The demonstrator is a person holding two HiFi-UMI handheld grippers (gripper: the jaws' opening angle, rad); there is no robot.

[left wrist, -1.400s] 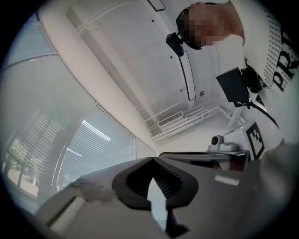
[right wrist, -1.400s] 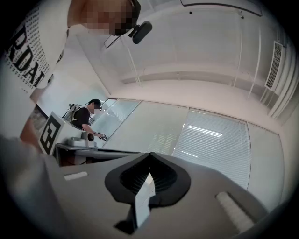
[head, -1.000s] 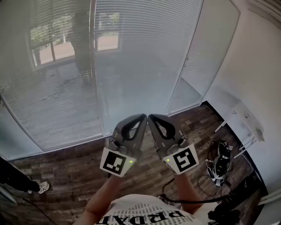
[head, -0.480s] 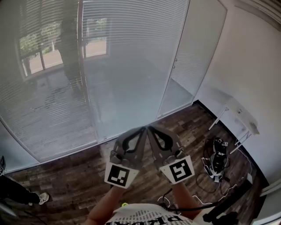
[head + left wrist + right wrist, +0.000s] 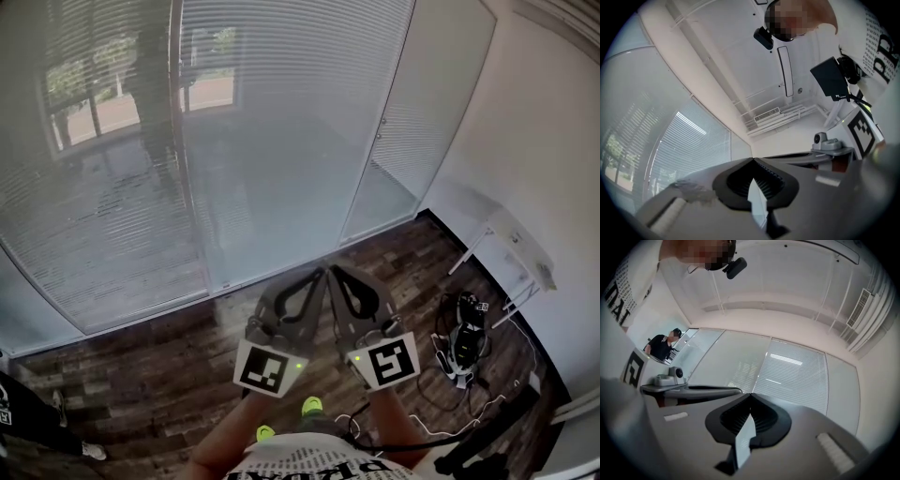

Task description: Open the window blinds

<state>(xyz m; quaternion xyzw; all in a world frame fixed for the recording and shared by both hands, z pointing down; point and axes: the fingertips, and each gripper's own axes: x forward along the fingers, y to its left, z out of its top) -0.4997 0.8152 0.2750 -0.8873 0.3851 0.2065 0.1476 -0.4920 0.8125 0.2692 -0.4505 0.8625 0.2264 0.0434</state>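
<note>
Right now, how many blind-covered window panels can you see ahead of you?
3. One left panel, one wide middle panel straight ahead, and one narrow right panel at the far right. More may lie beyond the picture's left edge.

The floor (image 5: 159, 366) was of dark wood planks, worn and mottled in tone. At its right side lay a tangle of black cables (image 5: 441, 427) and a black-and-white device (image 5: 466, 349), close by the legs of a white stand (image 5: 518, 251). Two yellow-green shoes (image 5: 311, 406) stood on it at the bottom edge, and a pale shoe (image 5: 94, 452) at far left
</note>
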